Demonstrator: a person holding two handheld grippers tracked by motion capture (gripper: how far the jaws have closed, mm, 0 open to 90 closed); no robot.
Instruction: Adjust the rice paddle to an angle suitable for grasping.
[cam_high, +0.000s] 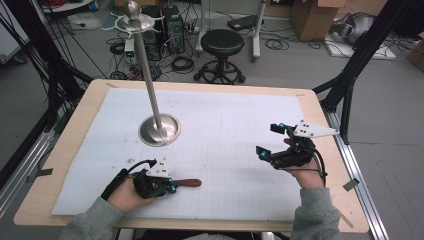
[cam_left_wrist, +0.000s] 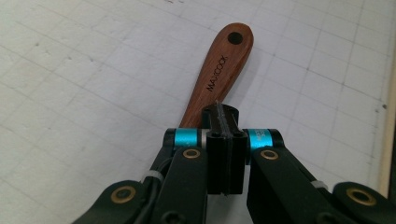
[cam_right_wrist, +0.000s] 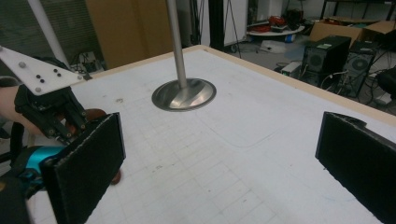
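Observation:
A brown wooden handle (cam_left_wrist: 219, 65) marked MAXCOOK, with a hole at its far end, lies on the white gridded mat (cam_left_wrist: 84, 93). My left gripper (cam_left_wrist: 223, 114) is shut right over the handle's near part; its pads meet with nothing showing between them, and the handle runs on beneath them. In the high view the left gripper (cam_high: 170, 184) sits near the front edge and the handle (cam_high: 190, 183) sticks out to its right. My right gripper (cam_high: 270, 140) is held above the mat's right side, open wide, with nothing between its pads (cam_right_wrist: 88, 168).
A metal stand (cam_high: 159, 129) with a round base and a tall pole rises from the mat's back left, also seen as the stand (cam_right_wrist: 184, 93) from the right gripper. The wooden table's rim (cam_high: 320, 107) frames the mat. A stool (cam_high: 221, 42) stands beyond.

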